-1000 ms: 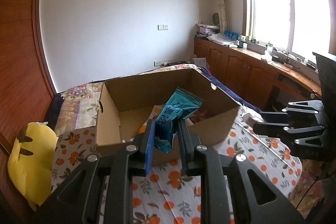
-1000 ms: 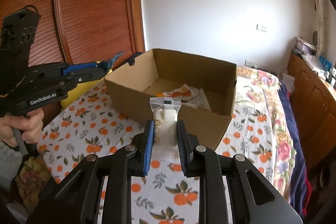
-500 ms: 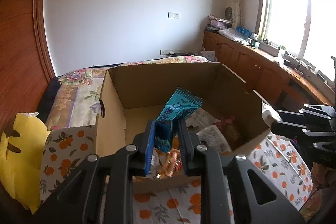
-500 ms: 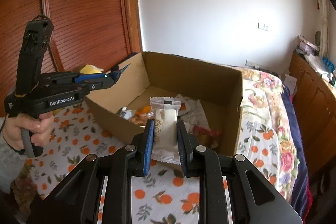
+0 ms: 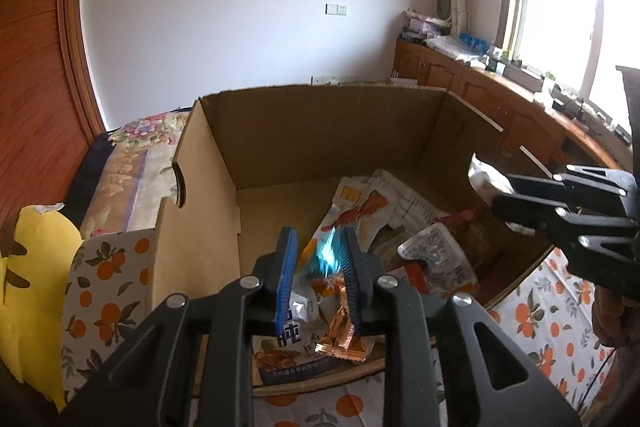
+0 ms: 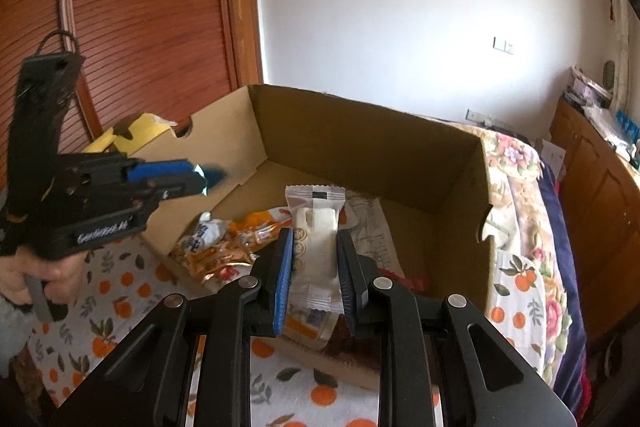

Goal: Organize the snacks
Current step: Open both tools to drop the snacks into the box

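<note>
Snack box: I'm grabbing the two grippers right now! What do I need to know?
Left gripper: over the cardboard box, jaws opening. The teal packet is between them, blurred, and seems to be slipping free.
Right gripper: shut on the white packet, held about over the box's rim.
Done: several snacks already lie in the box.
Left: let the teal packet drop in, then bring the white packet over the box and release it.
</note>
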`<action>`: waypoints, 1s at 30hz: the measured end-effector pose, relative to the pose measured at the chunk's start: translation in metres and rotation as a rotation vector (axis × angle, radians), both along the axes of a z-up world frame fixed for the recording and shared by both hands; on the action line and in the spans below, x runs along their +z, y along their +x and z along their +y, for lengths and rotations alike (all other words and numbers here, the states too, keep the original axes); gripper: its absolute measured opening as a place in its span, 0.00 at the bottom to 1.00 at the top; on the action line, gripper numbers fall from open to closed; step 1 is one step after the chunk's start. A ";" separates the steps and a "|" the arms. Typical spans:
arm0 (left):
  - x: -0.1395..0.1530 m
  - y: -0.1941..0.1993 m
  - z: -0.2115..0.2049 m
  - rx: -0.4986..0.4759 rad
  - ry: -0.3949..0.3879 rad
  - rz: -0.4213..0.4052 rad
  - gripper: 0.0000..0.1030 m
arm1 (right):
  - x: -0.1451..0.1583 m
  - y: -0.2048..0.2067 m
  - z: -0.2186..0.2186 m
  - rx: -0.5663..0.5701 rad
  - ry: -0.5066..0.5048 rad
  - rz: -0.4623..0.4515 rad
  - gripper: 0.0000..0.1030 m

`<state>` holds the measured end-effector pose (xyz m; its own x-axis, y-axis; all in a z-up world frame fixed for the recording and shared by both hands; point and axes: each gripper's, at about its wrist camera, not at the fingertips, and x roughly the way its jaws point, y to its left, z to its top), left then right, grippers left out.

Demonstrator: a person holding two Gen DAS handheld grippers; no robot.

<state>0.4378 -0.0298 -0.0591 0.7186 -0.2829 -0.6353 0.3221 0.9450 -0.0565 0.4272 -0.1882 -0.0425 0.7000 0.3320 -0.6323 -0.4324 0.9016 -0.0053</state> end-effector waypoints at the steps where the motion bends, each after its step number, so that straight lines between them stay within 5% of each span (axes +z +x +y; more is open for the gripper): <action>1: -0.001 0.000 0.001 0.000 0.000 -0.003 0.22 | -0.002 0.003 0.000 -0.003 0.002 0.006 0.19; 30: -0.002 -0.008 0.001 0.075 0.069 -0.024 0.38 | -0.020 0.015 -0.011 -0.077 0.053 0.060 0.31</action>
